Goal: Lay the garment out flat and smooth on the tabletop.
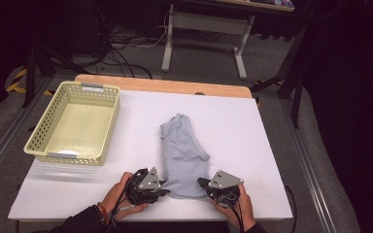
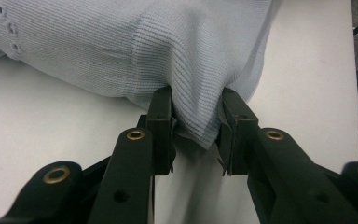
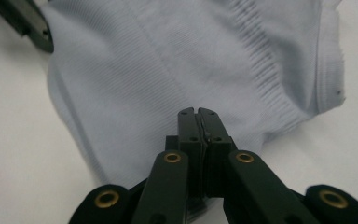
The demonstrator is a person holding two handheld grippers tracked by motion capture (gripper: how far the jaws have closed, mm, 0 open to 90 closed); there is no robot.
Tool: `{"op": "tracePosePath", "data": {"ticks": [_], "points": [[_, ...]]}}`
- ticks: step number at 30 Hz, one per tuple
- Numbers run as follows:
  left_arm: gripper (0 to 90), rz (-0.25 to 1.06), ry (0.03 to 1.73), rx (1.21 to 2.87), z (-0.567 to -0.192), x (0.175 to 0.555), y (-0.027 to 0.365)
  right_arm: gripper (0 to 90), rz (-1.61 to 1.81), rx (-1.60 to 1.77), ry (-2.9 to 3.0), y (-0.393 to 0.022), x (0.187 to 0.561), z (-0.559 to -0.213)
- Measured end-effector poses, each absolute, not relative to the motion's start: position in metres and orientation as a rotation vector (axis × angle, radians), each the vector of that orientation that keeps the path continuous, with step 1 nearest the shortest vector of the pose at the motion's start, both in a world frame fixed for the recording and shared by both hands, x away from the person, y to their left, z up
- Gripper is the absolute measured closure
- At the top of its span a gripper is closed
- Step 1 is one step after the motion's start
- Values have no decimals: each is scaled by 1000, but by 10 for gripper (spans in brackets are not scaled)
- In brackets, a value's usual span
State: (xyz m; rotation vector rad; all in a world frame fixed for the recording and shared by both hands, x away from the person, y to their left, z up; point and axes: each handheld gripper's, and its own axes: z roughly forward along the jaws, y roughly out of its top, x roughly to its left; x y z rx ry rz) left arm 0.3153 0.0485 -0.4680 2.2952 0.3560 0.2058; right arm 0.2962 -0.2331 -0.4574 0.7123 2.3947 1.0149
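Dim workshop vibe here, cables on the floor behind, and a white table (image 1: 252, 145) with a pale yellow perforated basket (image 1: 74, 122) at its far left. Your light blue ribbed garment (image 1: 183, 154) lies mid-table, long axis running away from you, near hem right at the grippers. Your left gripper (image 2: 196, 122) has its jaws partly closed, pinching a bunched fold of the near left corner. Your right gripper (image 3: 198, 116) has its jaws squeezed flat together on the cloth at the near right corner. So both hands sit at the near edge, one per corner, and everything else stretches forward, basket off to the left.
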Motion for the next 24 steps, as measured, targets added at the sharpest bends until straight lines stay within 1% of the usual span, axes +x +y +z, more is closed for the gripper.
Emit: {"op": "tracePosePath", "data": {"ticks": [4,7,10,24], "points": [[703,219,352,2290,-468,315,48,881,1027,739,2391,-242,287,-458],[704,229,356,2292,-468,313,48,860,1061,780,2372,-251,279,-460],[704,229,354,2291,-468,313,48,855,1032,758,2369,-253,272,-461],[704,227,356,2292,-468,313,48,852,1058,773,2383,-255,276,-461]]}}
